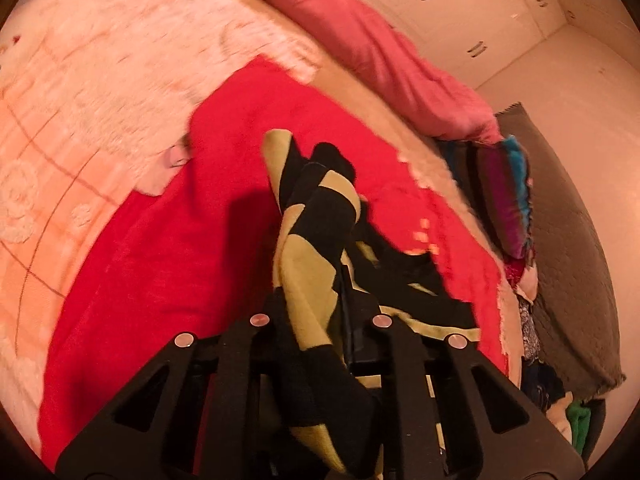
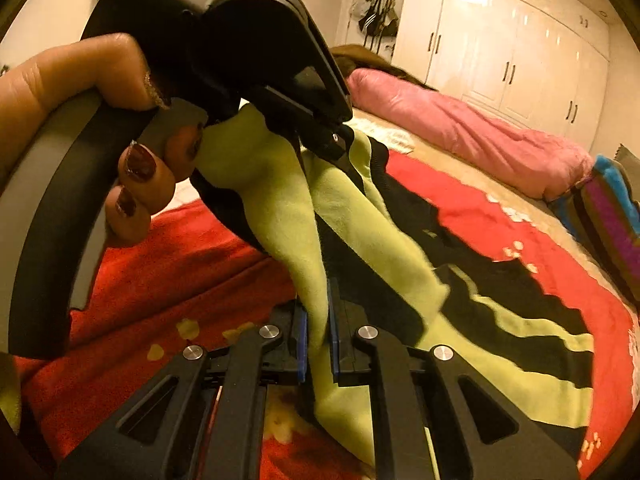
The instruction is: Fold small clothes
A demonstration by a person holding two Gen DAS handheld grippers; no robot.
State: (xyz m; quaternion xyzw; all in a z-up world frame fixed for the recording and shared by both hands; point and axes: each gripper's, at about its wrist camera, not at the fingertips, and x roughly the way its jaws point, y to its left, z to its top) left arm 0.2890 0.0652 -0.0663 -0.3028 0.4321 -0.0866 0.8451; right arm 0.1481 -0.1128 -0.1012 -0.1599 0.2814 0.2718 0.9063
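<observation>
- Left wrist view: the left gripper point(image 1: 316, 308) is clenched on a bunched fold of the black-and-yellow striped garment point(image 1: 316, 216), lifted over the red blanket point(image 1: 168, 248) on the bed.
- Right wrist view: the right gripper point(image 2: 318, 344) pinches the same garment's yellow edge; the left gripper point(image 2: 332, 140), hand-held, grips it just above, the rest trailing onto the blanket.

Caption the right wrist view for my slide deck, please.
Both grippers, right gripper and left gripper, pinch a green-and-black striped garment above the red blanket.
</observation>
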